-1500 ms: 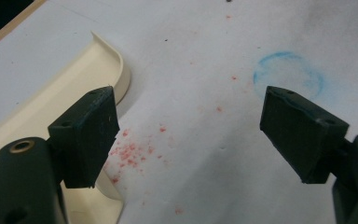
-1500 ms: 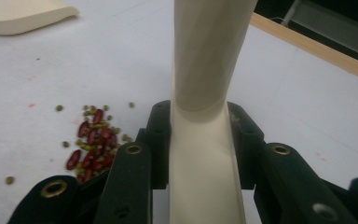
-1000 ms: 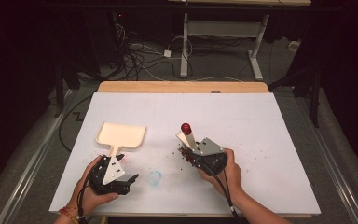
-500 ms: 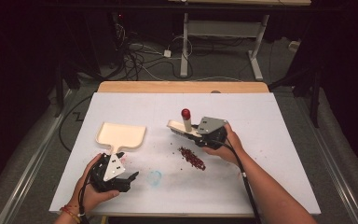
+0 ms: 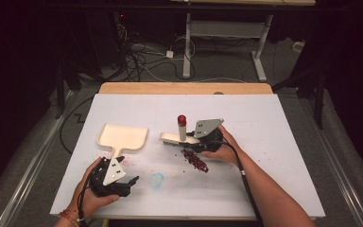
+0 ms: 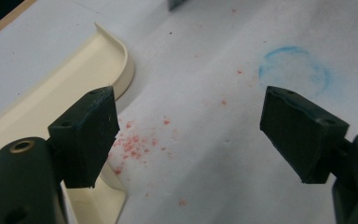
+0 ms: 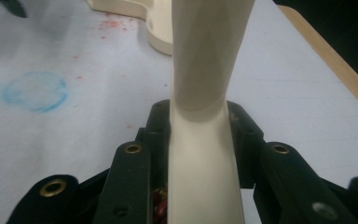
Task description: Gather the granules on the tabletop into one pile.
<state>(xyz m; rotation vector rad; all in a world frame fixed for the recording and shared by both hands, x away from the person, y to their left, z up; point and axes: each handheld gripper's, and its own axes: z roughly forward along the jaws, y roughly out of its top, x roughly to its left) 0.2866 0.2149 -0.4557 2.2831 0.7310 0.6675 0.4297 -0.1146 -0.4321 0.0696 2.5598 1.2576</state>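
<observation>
Cream dustpan (image 5: 123, 137) beside red crumbs (image 5: 196, 161)

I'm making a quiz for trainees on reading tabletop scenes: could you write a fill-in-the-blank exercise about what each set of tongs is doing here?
1. The right tongs are shut on the cream plastic brush, whose handle has a ___ tip.
2. The left tongs are ___, holding nothing.
3. The cream plastic dustpan lies flat on the ___ side of the white table in the high view.
4. The pile of dark red crumbs lies beside the ___ hand.

Missing words: red; open; left; right
</observation>
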